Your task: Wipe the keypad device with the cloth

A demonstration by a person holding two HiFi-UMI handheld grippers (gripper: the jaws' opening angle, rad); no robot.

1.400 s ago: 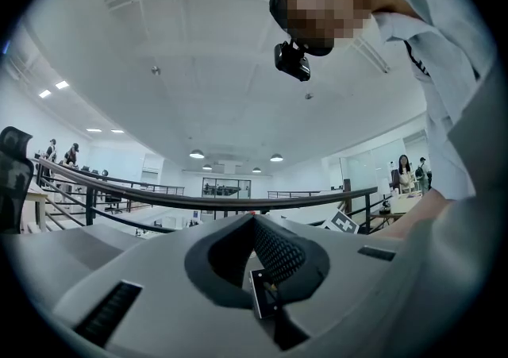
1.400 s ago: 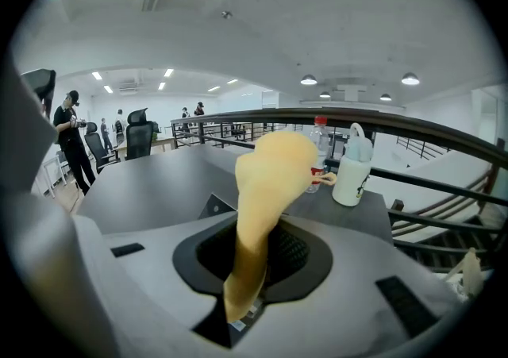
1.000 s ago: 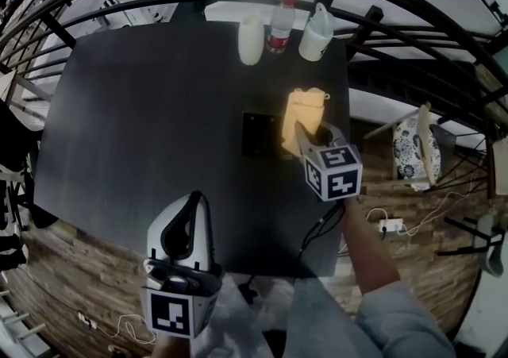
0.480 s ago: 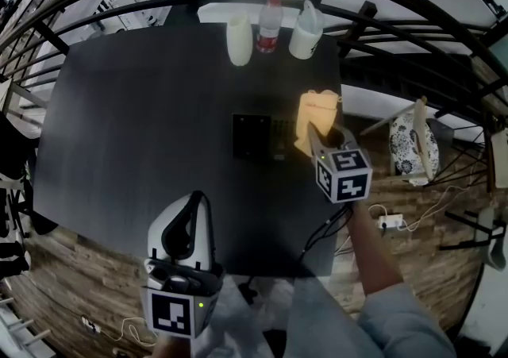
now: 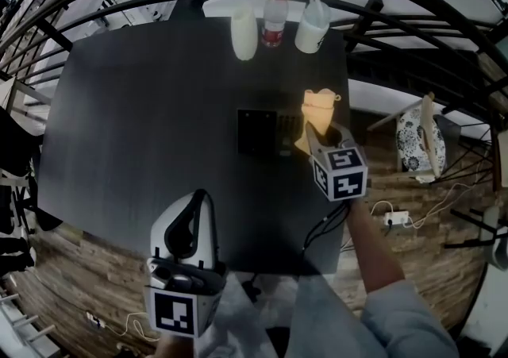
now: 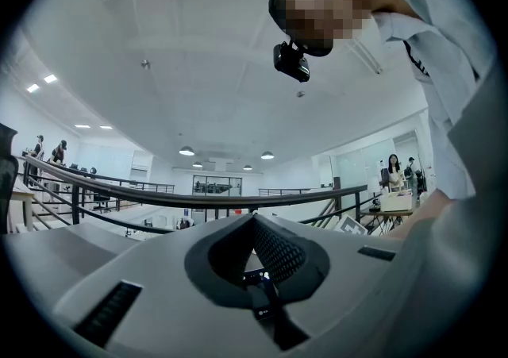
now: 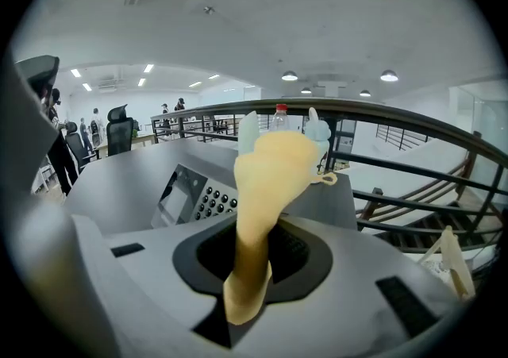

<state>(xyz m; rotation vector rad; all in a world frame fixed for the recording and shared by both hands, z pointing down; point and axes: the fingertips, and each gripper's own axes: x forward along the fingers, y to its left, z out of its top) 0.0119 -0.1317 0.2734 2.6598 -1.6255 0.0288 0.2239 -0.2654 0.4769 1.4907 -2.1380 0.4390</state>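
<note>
The keypad device lies flat near the middle of the black table, dark with a screen and rows of buttons. A yellow cloth is pinched in my right gripper, just right of the device and clear of its keys. In the right gripper view the cloth rises from between the jaws of that gripper and hides part of the bottles behind. My left gripper hangs near the table's front edge, tilted upward, shut with nothing in it.
A white cup, a water bottle and a white jug stand at the table's far edge. A dark railing runs behind and to the right. A patterned chair and cables lie on the floor at right.
The right gripper and cloth have shifted right, off the device's keypad side, which now shows. The left gripper has stayed in place.
</note>
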